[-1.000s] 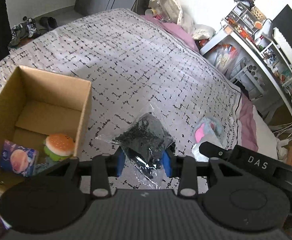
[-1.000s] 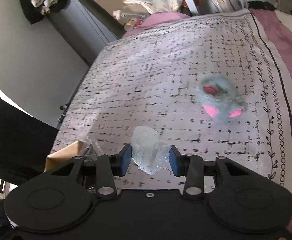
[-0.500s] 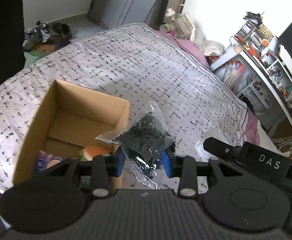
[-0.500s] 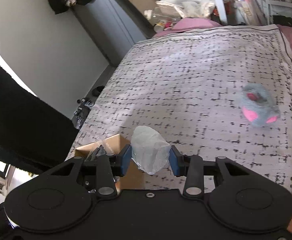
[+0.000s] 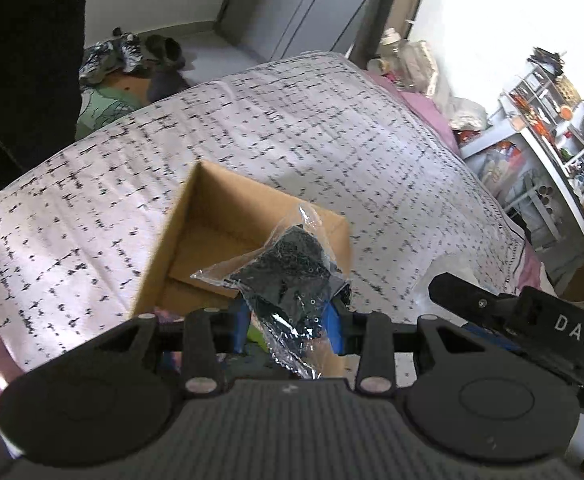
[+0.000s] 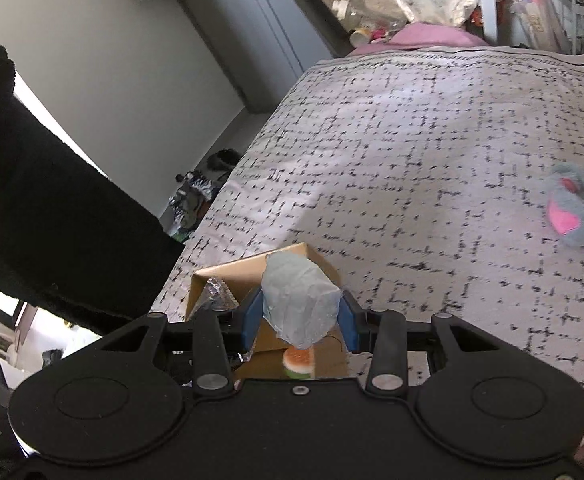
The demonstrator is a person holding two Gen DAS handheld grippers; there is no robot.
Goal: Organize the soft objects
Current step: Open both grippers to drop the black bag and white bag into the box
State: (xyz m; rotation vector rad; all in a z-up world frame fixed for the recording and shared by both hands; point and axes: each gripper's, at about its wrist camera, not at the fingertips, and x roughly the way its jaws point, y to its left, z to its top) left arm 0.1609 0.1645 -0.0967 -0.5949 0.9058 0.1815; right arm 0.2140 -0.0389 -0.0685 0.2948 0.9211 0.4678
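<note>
My left gripper (image 5: pixel 289 320) is shut on a clear plastic bag of black cloth (image 5: pixel 287 276) and holds it over the open cardboard box (image 5: pixel 171 240) on the bed. My right gripper (image 6: pixel 300 320) is shut on a pale grey-white wrapped soft bundle (image 6: pixel 298 304) above the same box (image 6: pixel 231 276). A burger plush (image 6: pixel 299 362) lies inside the box. A grey and pink plush (image 6: pixel 574 210) lies on the bedspread at the right. The right gripper's body (image 5: pixel 524 320) shows at the lower right of the left wrist view.
The bed has a white bedspread with black dashes (image 5: pixel 292 128). Shoes (image 5: pixel 131 52) lie on the floor beyond the bed. Cluttered shelves (image 5: pixel 552 120) stand at the right. A person in black (image 6: pixel 51 220) stands at the left.
Both grippers have moved left with their loads, from beside the box to above it. The grey and pink plush has slid to the right edge of the right wrist view.
</note>
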